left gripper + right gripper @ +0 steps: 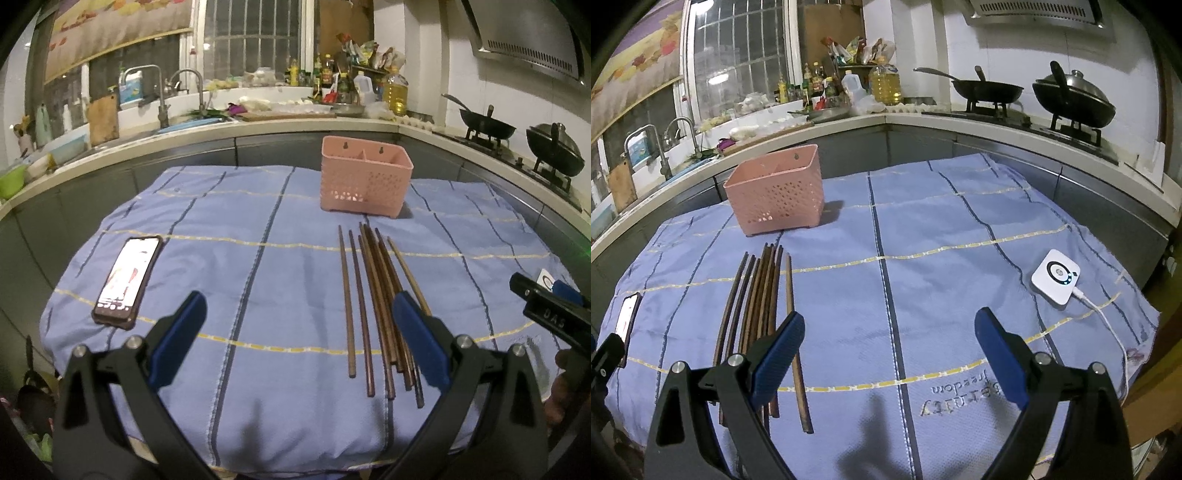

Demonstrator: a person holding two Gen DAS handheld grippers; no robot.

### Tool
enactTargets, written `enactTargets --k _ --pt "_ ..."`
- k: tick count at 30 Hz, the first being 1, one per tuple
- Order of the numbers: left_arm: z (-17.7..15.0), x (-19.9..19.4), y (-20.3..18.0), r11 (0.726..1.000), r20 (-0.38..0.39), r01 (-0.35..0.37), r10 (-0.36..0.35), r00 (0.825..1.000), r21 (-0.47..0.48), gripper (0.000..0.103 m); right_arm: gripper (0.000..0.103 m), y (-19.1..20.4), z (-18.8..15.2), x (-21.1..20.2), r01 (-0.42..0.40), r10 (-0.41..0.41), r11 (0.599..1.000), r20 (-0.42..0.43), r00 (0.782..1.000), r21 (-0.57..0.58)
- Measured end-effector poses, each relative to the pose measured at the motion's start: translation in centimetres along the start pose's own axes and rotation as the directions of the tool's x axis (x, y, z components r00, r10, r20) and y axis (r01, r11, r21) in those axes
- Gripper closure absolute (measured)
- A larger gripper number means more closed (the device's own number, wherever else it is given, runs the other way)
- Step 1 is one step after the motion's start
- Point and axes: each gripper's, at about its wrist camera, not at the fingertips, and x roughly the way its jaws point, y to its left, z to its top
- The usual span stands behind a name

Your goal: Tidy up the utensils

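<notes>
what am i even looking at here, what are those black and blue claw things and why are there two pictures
Each picture comes from a camera mounted on a hand-held gripper; a person carries one in each hand. The black arms with blue pads are the left gripper and right gripper, both open and holding nothing. On the blue cloth lie a bunch of wooden chopsticks, a pink utensil basket, a phone and a small white device with a cable.
</notes>
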Motion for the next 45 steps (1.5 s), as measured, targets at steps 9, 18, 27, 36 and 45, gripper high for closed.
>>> enactTargets --k 9,18,27,36,45 --pt "-0.1 1.2 -0.3 1.0 -0.04 -0.001 0.001 0.999 0.008 0.006 0.011 -0.5 -0.2 1.1 -0.001 0.001 1.0 -0.038 0.999 0.015" --pt "-0.3 2.3 -0.4 1.0 -0.081 0.005 -0.004 0.997 0.015 0.006 0.011 -0.7 -0.4 2.0 0.022 -0.022 1.0 -0.058 0.998 0.005" --pt "-0.3 3.1 -0.8 1.0 -0.104 0.009 -0.007 0.995 0.027 0.006 0.011 -1.6 -0.4 2.9 0.042 -0.04 0.999 -0.074 0.996 0.024" --pt "-0.3 3.6 -1.2 0.999 -0.11 0.013 -0.008 0.994 0.04 0.006 0.011 -3.2 -0.3 3.6 0.079 -0.075 0.995 -0.081 0.994 0.052" --pt "-0.1 3.9 -1.7 0.998 -0.112 0.014 -0.007 0.994 0.059 0.006 0.011 -3.8 -0.4 4.0 0.081 -0.075 0.995 -0.087 0.993 0.062"
